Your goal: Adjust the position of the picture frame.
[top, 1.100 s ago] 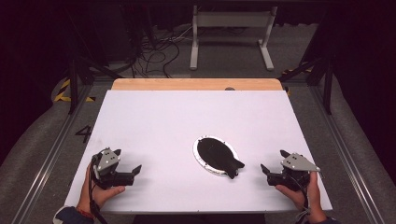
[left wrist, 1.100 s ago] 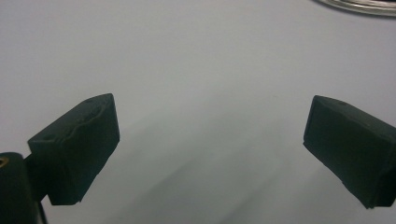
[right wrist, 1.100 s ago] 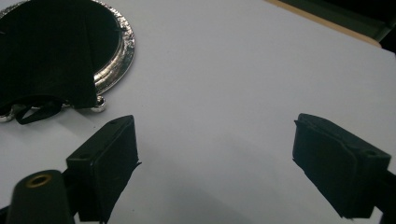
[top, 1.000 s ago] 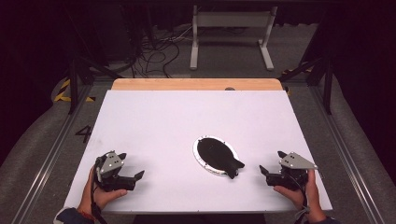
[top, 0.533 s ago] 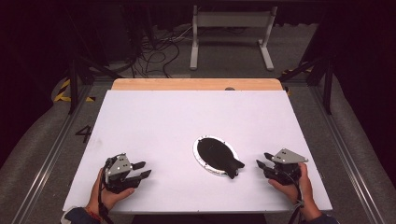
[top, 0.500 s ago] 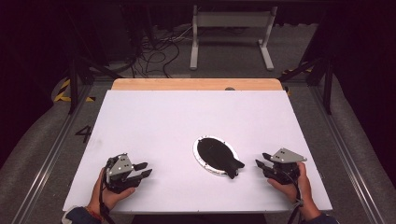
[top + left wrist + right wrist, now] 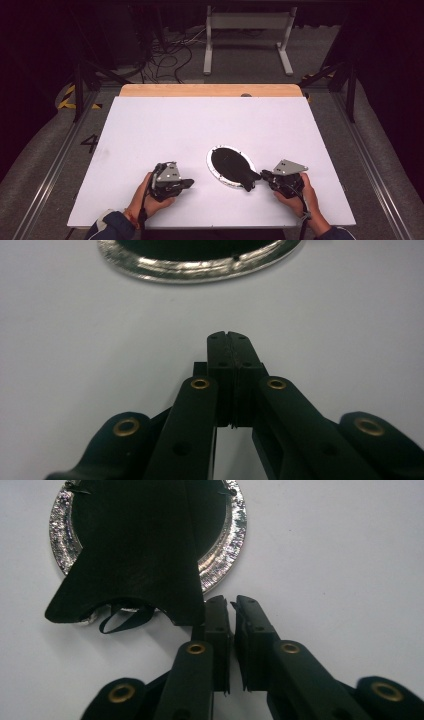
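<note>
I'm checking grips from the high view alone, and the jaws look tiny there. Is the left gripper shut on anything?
Observer: No. The left gripper has just been closing; its jaws stand pressed together with nothing between them, above the bare white table.
Operator: And the right gripper?
Observer: The right gripper has just been closing too; only a thin slit is left, with nothing in it.
Operator: How close is it to the fabric?
Observer: A corner of the flat black fabric piece, which lies over the round crinkled silver plate, sits right beside one jaw tip.

White table (image 7: 200,125): silver plate (image 7: 216,172), black cloth (image 7: 232,164) on it.
</note>
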Demonstrator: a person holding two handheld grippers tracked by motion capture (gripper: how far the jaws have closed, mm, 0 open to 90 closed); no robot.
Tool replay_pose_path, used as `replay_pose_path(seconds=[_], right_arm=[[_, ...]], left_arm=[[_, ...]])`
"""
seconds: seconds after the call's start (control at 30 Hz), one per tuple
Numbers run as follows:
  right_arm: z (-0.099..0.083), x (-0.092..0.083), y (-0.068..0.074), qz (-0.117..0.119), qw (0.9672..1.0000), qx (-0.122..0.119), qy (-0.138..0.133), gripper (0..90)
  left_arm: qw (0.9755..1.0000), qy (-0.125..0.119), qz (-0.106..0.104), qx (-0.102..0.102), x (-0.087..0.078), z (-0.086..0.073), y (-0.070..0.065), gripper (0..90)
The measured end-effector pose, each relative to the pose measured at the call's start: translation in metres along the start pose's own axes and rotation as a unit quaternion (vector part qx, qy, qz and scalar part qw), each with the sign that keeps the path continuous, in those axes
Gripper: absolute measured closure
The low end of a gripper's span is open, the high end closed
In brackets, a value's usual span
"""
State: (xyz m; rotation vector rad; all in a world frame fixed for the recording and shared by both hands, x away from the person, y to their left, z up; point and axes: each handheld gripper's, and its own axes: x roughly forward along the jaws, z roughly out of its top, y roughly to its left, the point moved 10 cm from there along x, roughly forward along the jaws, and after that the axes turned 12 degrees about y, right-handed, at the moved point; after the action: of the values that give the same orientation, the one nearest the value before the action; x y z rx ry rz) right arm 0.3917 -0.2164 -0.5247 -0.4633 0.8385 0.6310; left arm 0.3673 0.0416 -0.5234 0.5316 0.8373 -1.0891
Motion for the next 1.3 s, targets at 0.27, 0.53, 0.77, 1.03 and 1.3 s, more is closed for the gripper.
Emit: replay_pose_path(seconds=[0.27, 0.53, 0.77, 1.03, 1.3], right_arm=[[0.011, 0.007, 0.015, -0.004, 1.0, -0.006, -0.001, 90.0], [0.018, 0.011, 0.025, 0.004, 0.9998, -0.018, 0.0, 90.0], [0.026, 0.016, 0.031, 0.0, 0.9996, -0.026, 0.006, 90.0], [0.032, 0.019, 0.033, 0.001, 0.9999, -0.014, 0.005, 90.0], [0.04, 0.023, 0.035, -0.003, 1.0, 0.002, 0.004, 90.0]], left_arm=[[0.9998, 0.012, -0.005, 0.014, 0.022, 0.023, -0.008, 88.2], [0.9998, 0.016, -0.005, 0.008, 0.032, 0.027, 0.0, 87.5], [0.9996, 0.022, 0.012, 0.011, 0.034, 0.031, 0.011, 90.0], [0.9995, 0.021, 0.022, -0.001, 0.033, 0.031, 0.021, 90.0], [0.9996, 0.017, 0.014, -0.017, 0.035, 0.034, 0.035, 90.0]])
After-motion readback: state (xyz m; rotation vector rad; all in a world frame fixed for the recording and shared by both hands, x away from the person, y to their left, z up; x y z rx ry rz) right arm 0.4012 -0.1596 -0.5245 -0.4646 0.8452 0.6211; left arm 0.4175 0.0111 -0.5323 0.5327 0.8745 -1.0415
